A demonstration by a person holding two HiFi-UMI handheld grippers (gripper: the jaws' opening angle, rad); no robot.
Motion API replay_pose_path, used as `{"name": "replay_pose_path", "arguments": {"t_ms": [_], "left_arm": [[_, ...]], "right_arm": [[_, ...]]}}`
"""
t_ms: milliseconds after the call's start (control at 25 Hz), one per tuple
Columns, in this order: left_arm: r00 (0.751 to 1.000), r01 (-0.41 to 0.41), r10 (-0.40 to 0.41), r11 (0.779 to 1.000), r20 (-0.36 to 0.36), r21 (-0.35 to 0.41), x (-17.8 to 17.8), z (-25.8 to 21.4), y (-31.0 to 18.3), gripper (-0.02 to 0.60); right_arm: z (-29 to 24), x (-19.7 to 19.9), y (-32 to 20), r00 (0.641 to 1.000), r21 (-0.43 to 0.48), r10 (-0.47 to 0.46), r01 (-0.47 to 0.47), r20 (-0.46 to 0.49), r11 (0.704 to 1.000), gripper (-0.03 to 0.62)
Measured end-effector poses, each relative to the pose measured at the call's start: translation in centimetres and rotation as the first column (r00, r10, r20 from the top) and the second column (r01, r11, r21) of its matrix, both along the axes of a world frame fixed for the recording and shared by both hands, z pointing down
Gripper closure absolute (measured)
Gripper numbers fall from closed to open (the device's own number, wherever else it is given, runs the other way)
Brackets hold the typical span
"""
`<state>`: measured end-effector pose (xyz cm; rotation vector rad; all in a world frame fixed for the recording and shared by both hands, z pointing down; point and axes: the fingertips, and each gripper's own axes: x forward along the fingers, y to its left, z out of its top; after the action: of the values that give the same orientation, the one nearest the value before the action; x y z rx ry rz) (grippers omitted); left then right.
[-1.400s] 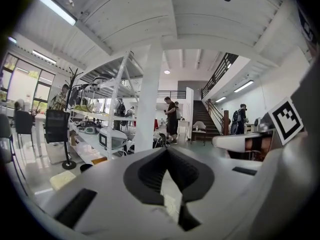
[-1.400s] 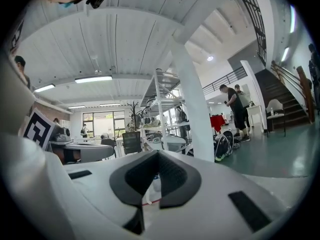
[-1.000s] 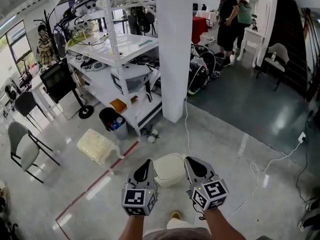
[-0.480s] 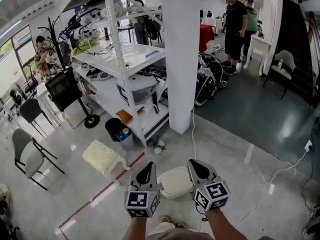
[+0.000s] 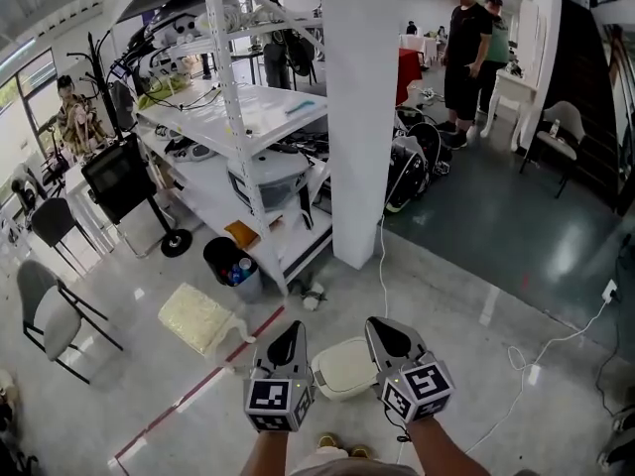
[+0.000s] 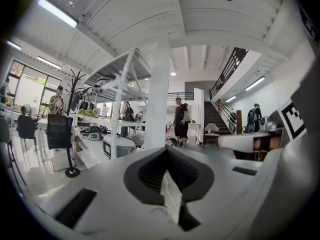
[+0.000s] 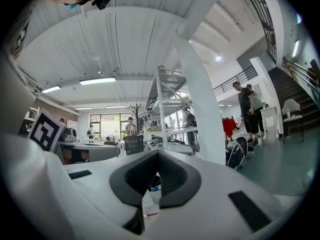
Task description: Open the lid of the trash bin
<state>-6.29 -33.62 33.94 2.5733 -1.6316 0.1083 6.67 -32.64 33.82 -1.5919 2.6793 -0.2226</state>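
Grippers first: the left gripper [image 5: 290,331] and right gripper [image 5: 383,329] are held out side by side, marker cubes toward the camera. In the left gripper view, the left gripper [image 6: 167,152] has its dark pads meeting at the tip with nothing between them. The right gripper [image 7: 157,154] is the same in its own view: tips together and empty, with just a sliver of floor showing below.

The trash bin [image 5: 344,367] sits on the floor right between the two grippers in the head view. It's a small whitish thing and its lid [image 5: 346,361] is down. I can't tell from above if either gripper touches it.

The floor [image 5: 466,305] is pale, glossy and reflective. A red line [image 5: 203,385] runs diagonally across it on the left. A white cable [image 5: 380,266] snakes from the bin area toward the pillar, and another cable [image 5: 546,340] runs off to a socket on the right.

A bit further out on the left there's a yellowish cushion [image 5: 196,315], then a black bucket [image 5: 226,262] with bottles in it, tucked against a white shelf rack [image 5: 243,127] loaded with gear. A grey chair [image 5: 48,310] stands at the far left.

A big white pillar [image 5: 359,117] rises in the middle, with bags [image 5: 412,172] piled just beside it. Past it the floor turns dark green [image 5: 496,211]. Way at the back two people [image 5: 466,43] stand near a red-covered table [image 5: 409,62], and there's another chair [image 5: 559,117] at the right.
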Motion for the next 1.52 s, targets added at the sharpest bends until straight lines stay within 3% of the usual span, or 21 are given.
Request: {"name": "replay_pose_path", "arguments": {"t_ms": [320, 840, 1240, 1520], "left_arm": [[1.000, -0.017, 0.016, 0.999, -0.014, -0.034, 0.6, 2.3, -1.4, 0.594], [1.000, -0.026, 0.025, 0.992, -0.004, -0.122, 0.9, 9.4, -0.9, 0.594], [0.999, -0.046, 0.051, 0.969, 0.014, -0.242, 2.2, 16.6, 0.9, 0.594], [0.998, -0.054, 0.059, 0.966, 0.015, -0.251, 2.8, 17.6, 0.1, 0.594]], "right_arm": [[0.8, 0.1, -0.9, 1.000, -0.006, -0.007, 0.007, -0.016, 1.000, 0.559], [6.5, 0.4, -1.4, 1.000, -0.035, 0.006, -0.007, -0.030, 0.999, 0.559], [14.2, 1.5, -0.5, 0.999, -0.131, 0.040, -0.041, -0.010, 0.991, 0.559], [15.2, 1.9, -0.7, 0.999, -0.146, 0.042, -0.043, -0.009, 0.988, 0.559]]}}
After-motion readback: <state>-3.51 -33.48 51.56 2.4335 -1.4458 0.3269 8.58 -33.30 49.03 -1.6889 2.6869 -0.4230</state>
